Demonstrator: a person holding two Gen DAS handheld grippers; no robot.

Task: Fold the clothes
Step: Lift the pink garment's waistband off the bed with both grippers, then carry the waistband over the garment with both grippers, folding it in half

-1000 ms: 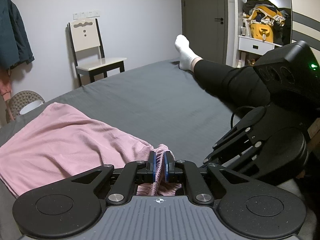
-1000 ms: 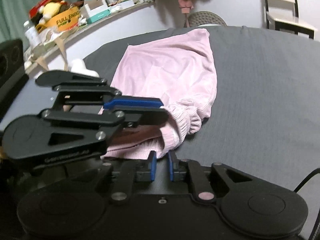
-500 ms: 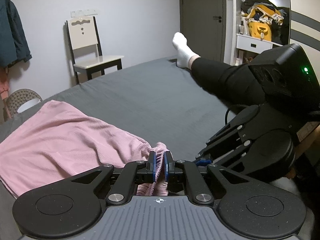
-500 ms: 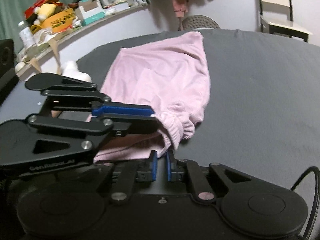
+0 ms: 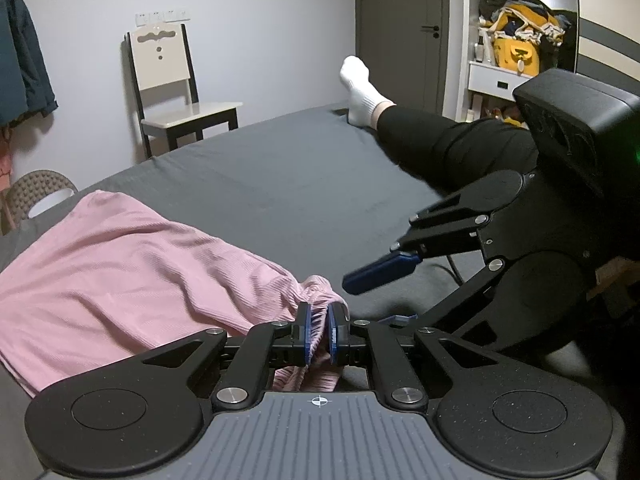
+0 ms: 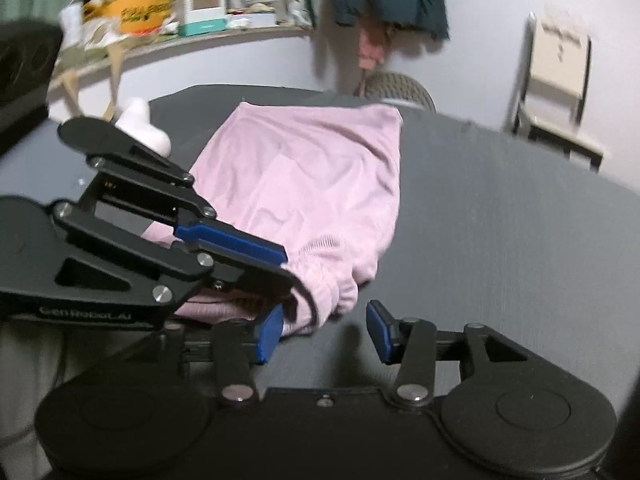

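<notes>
Right claw point(image 6: 324, 330) has opened; pink garment point(image 6: 304, 184) apparently beside it.

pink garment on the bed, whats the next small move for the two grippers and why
Probably bring the right gripper forward onto the gathered waistband and close. Its jaws stand open with no cloth between them, beside the edge of the pink garment, while the left gripper is shut on the waistband. A second grip would let both lift that end over the grey bed.

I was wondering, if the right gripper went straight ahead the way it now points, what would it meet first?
Probably the bare grey bed sheet. The right gripper is open, and the pink garment's gathered edge lies just left of its line, so the left finger might brush it. Depth is unclear.
</notes>
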